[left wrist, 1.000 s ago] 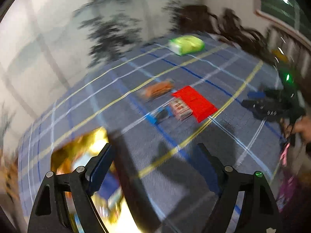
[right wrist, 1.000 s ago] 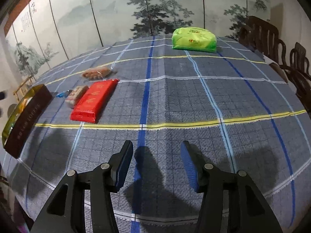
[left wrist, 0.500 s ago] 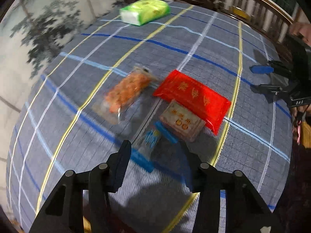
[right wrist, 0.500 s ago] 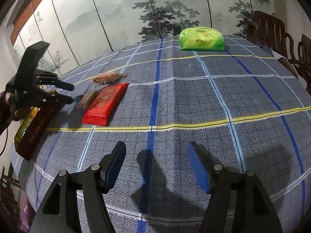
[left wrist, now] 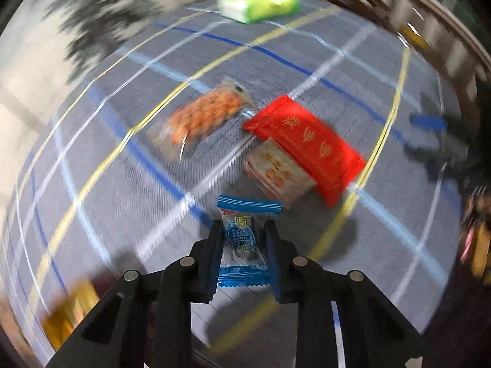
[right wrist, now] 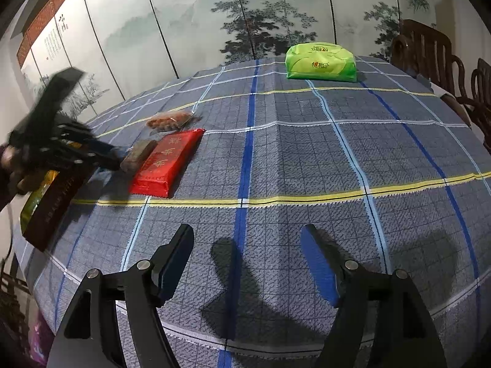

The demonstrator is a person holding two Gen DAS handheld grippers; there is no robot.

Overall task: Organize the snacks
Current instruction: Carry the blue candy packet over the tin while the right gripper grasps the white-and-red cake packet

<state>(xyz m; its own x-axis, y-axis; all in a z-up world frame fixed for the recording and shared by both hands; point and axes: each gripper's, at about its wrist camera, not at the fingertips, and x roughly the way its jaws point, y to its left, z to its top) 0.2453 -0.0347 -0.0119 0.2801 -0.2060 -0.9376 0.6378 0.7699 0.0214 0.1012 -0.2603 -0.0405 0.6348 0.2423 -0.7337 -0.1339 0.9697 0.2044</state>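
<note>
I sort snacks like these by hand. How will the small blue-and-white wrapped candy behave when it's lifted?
The candy looks small, so probably light. Its crimped film ends stick out past the left gripper, so they will likely flop. The glossy wrapper may slide between the jaws.

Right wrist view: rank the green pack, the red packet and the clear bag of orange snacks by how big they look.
1. Red packet, though it lies nearer the camera.
2. Green pack; close to the red one despite lying farther back, so it may really be bigger.
3. Clear bag of orange snacks, plainly smallest.
</note>
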